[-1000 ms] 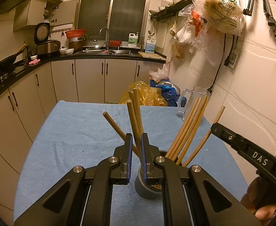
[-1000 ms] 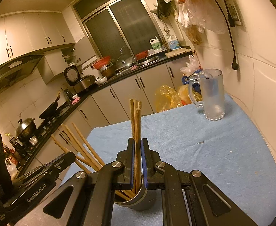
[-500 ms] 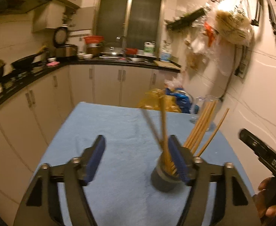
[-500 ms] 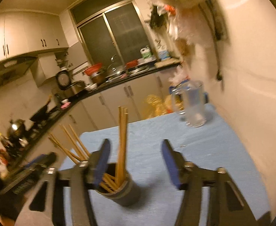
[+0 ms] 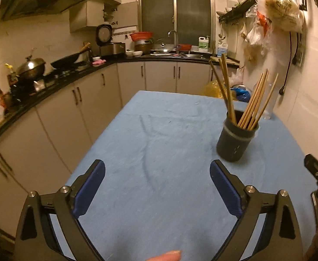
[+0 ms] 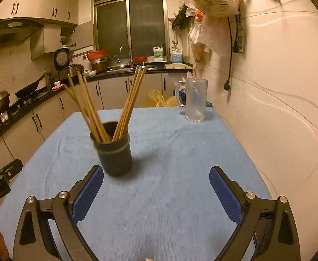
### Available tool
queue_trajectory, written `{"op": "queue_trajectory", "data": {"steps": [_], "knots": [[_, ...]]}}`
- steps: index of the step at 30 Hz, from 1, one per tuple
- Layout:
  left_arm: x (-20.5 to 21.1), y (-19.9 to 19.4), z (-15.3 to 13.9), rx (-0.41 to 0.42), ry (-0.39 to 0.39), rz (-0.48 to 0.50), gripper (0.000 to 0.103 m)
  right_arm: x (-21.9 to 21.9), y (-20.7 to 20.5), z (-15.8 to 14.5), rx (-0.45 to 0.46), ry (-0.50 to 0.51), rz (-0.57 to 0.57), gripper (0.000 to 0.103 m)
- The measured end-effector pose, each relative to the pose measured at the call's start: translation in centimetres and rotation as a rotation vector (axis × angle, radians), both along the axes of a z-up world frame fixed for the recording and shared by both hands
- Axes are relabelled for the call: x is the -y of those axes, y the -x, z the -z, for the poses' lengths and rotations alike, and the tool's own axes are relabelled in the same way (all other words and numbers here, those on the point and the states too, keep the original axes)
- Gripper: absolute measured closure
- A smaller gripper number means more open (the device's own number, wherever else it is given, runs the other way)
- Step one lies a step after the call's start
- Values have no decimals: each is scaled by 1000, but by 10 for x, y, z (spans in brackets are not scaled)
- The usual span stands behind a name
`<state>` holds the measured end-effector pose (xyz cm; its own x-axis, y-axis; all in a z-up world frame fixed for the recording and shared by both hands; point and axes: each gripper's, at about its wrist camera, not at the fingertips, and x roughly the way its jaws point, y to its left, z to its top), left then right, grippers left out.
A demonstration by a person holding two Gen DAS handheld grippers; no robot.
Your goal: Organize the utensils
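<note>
Wooden chopsticks (image 6: 106, 106) all stand in the dark cup (image 6: 113, 150), left of centre on the blue table (image 6: 180, 152). Both my jaws have just been opening, now wide apart, nothing between them. Left gripper (image 5: 157, 187) and right gripper (image 6: 156, 188) angled downward over bare cloth. Best retreat clear without nudging the cup.

Cloth, wood, plastic, glass.
Table cover (image 6: 180, 163), lower centre: matt blue cloth, faintly creased. Chopsticks (image 6: 128, 102): bare pale wood. Holder (image 6: 114, 154), centre left: dark matt plastic, it seems. Mug (image 6: 194, 102), upper right: clear glass. Gripper pads (image 5: 89, 187): blue, finely textured.
</note>
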<state>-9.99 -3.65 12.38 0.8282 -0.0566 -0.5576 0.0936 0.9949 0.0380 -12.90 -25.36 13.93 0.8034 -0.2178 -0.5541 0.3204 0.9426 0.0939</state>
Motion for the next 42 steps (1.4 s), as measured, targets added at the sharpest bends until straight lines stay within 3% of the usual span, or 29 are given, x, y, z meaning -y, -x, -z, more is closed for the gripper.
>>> {"op": "queue_trajectory", "data": {"steps": [8,16,20,42], "knots": [[2,61,-3,32,-49,81,6,-24,62,-8,45,13,36,1],[-1,95,-5,104,-137,-64,6,-39,95,-5,55,20,49,1],[-6,94,3,55,-72,-57,6,-43,92,1,35,46,39,1],[-5,87,22,9,-77,-36,6,-48,78,14,-11,54,36,1]]}}
